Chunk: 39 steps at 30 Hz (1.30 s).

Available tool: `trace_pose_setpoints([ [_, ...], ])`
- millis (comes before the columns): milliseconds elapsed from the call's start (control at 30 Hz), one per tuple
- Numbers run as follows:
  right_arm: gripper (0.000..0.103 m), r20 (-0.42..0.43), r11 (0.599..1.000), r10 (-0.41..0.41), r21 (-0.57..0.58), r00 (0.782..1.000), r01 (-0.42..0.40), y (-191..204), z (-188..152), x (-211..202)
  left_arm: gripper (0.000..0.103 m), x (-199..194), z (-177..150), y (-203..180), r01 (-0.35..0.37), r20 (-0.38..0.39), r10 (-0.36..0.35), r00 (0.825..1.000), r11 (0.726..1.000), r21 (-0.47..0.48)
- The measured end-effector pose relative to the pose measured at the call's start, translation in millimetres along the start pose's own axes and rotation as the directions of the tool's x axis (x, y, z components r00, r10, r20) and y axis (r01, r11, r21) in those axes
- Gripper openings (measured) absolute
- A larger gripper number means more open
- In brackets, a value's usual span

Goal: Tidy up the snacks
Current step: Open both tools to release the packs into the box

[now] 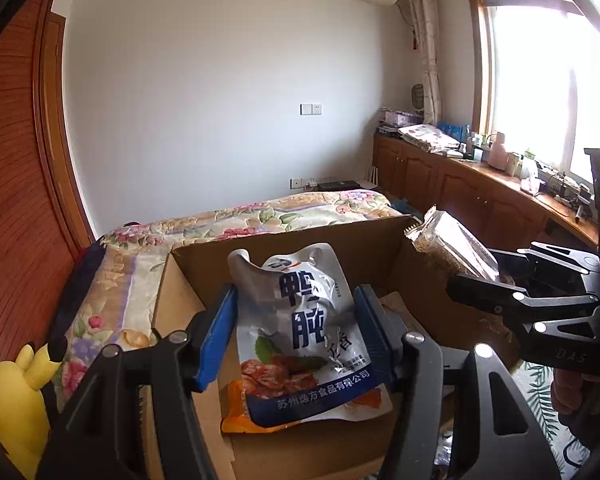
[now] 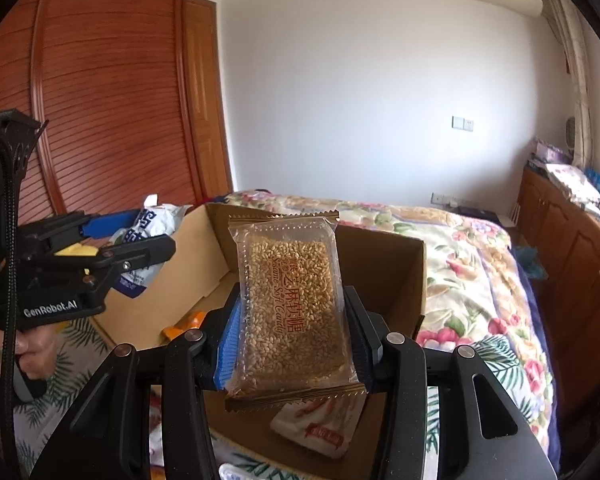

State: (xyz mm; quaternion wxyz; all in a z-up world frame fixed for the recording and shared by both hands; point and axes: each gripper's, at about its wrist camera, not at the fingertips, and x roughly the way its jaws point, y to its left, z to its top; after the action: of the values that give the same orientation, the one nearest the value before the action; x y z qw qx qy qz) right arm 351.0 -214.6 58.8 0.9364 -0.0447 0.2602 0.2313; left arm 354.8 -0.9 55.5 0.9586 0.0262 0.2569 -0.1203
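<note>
Left wrist view: left gripper (image 1: 296, 336) clamped on a silver-and-blue duck snack pouch (image 1: 300, 336), blue pads pressing both of its side edges. Pouch is upright, hanging over the open cardboard box (image 1: 188, 280). Box sits on a bed with a floral bedspread (image 1: 260, 216). Right gripper (image 1: 472, 276) comes in from the right edge, jaws closed on a clear sesame candy pack (image 1: 448, 244), held over the box's right wall. Yellow plush toy (image 1: 16, 400) at lower left, beside the bed.

Right wrist view: right gripper (image 2: 290, 332) grips the sesame soft candy pack (image 2: 292, 292) by its long edges, pack upright, above the box (image 2: 384, 264) interior. Inside the box: an orange packet (image 2: 184, 324) on the floor near the left wall, and a white-and-red packet (image 2: 324, 428) below the held pack. Left gripper (image 2: 128, 240) at left, holding the duck pouch (image 2: 152, 224) over the box's left wall. A hand (image 2: 4, 348) grips its handle.
</note>
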Motion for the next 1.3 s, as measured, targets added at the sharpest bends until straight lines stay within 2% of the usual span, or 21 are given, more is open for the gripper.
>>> trace_pose_setpoints([
  [500,0.048,-0.048,1.000,-0.021,-0.021,0.999,0.020,13,-12,35,0.060,28,-10,-5,-0.005,-0.059,0.004,0.998,1.000,-0.007],
  [700,0.049,-0.069,1.000,-0.024,-0.014,0.997,0.023,13,-15,40,0.061,25,-11,-8,-0.009,-0.051,0.008,0.999,1.000,-0.002],
  [800,0.051,-0.077,1.000,-0.024,-0.009,0.997,0.023,13,-16,43,0.062,24,-12,-7,-0.017,-0.047,0.017,0.999,1.000,-0.010],
  [833,0.056,-0.080,1.000,-0.026,-0.005,0.996,0.026,11,-17,43,0.062,24,-13,-6,-0.016,-0.049,0.016,0.999,1.000,-0.011],
  [933,0.061,-0.070,0.999,-0.038,0.001,0.997,0.038,12,-19,38,0.062,21,-16,-6,-0.018,-0.050,0.018,0.999,1.000,-0.006],
  [1100,0.062,-0.072,0.999,-0.044,-0.009,0.996,0.043,14,-21,31,0.063,8,-16,-6,-0.019,-0.043,0.018,0.999,1.000,-0.008],
  [1300,0.063,-0.051,0.999,-0.038,-0.009,0.998,0.038,21,-24,-5,0.065,-25,-21,-8,-0.012,-0.020,0.012,1.000,1.000,0.012],
])
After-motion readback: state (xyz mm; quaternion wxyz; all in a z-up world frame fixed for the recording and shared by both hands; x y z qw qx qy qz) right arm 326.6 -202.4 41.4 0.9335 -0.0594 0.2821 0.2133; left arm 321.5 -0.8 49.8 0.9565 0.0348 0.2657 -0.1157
